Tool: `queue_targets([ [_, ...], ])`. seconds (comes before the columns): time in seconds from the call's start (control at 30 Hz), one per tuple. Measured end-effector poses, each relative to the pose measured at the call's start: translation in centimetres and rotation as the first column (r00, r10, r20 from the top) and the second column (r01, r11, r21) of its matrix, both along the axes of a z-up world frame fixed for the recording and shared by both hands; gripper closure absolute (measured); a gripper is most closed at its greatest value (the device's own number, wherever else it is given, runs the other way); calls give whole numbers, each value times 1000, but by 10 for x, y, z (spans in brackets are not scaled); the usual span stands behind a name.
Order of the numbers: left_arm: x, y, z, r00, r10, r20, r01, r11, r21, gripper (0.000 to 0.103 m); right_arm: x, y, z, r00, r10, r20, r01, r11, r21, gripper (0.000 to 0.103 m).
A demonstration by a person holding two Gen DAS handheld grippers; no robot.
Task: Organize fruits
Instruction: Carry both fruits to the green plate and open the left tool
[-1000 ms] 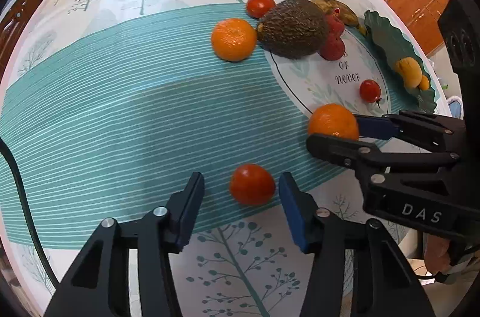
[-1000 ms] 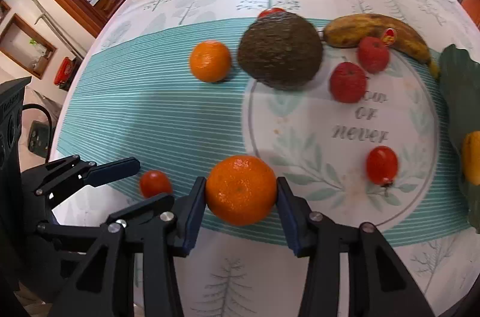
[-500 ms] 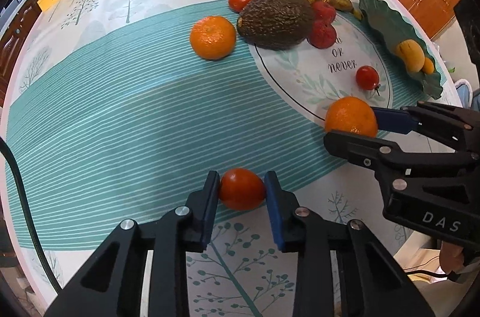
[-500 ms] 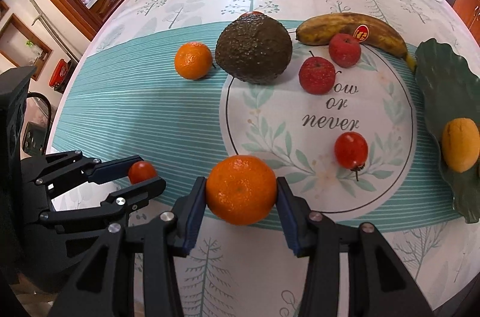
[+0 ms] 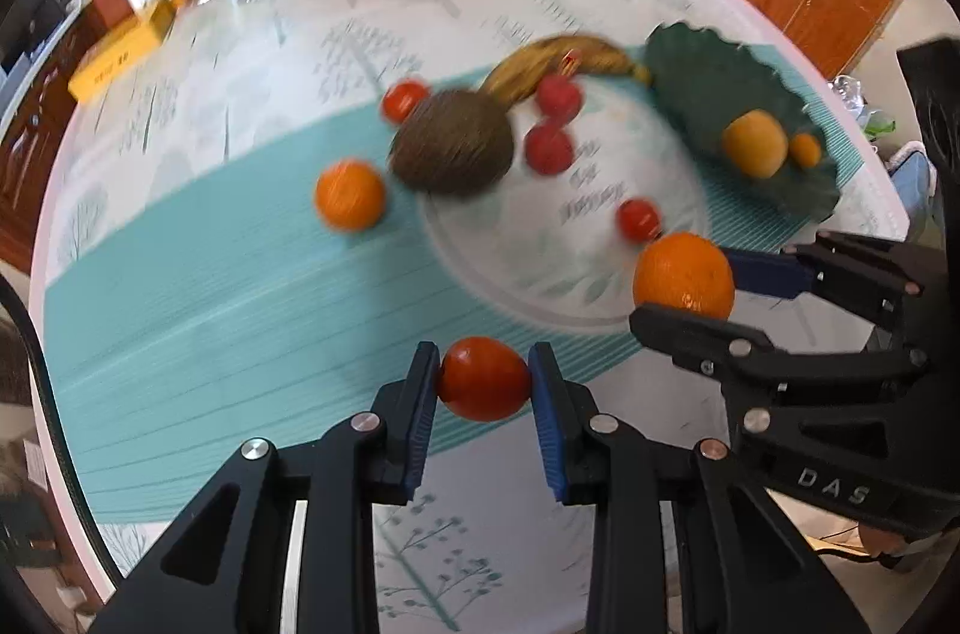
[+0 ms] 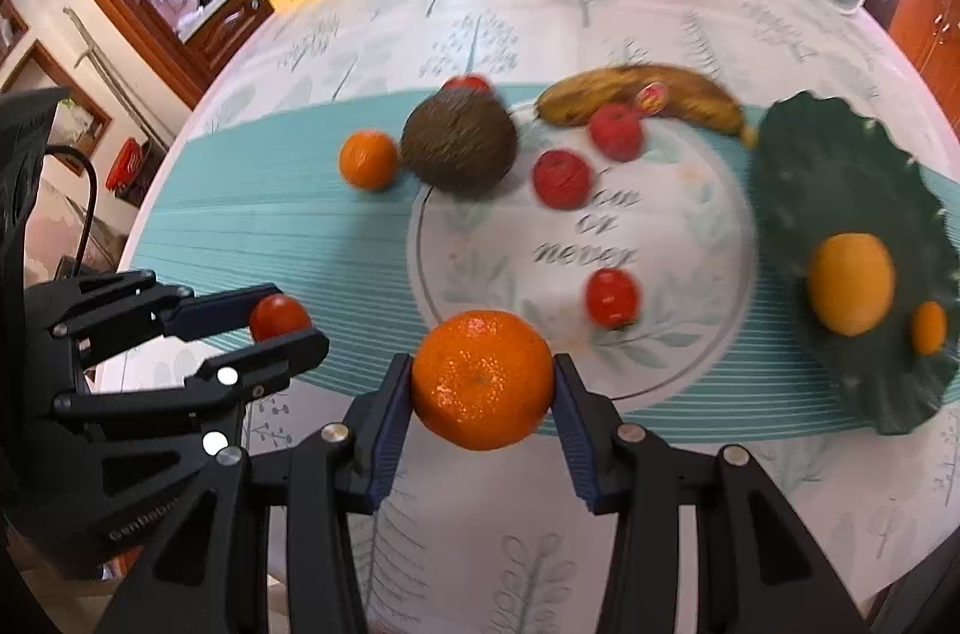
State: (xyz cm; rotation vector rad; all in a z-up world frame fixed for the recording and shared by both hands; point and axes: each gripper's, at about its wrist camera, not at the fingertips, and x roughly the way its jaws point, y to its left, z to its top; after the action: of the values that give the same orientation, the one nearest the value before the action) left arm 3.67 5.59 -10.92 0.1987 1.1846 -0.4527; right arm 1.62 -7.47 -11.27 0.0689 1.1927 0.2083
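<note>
While tilted steeply downward, left gripper (image 5: 483, 379) pinches tomato (image 5: 483, 379), right gripper (image 6: 482, 388) pinches orange (image 6: 482, 388).

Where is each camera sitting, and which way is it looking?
Left wrist view: it sits on the left gripper, looking down along its fingers at a tomato held between them; the right gripper shows at the right edge.
Right wrist view: it sits on the right gripper, looking down at an orange it holds; the left gripper shows on the left.
Both views share the table, the banana, the avocado and the green dish.
</note>
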Motion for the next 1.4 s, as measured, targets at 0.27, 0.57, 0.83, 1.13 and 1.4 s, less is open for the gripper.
queue_targets([
  [0.27, -3, -58, 45, 997, -45, 64, 47, 999, -25, 74, -16, -60, 37, 996, -50, 78, 51, 999, -9, 57],
  [0.57, 5, -140, 77, 990, -63, 125, 70, 996, -57, 74, -25, -149, 65, 986, -96, 133, 100, 995, -19, 57],
  [0.83, 30, -209, 83, 990, -46, 137, 54, 997, -55, 74, -10, -215, 79, 979, -93, 179, 97, 995, -18, 57],
  [1.13, 65, -248, 66, 995, 22, 99, -16, 998, -65, 74, 19, -257, 72, 983, -61, 176, 65, 998, -19, 57],
  [1.4, 87, -264, 28, 998, 58, 12, -58, 998, -39, 74, 42, -275, 53, 989, -54, 136, 56, 998, -6, 57],
])
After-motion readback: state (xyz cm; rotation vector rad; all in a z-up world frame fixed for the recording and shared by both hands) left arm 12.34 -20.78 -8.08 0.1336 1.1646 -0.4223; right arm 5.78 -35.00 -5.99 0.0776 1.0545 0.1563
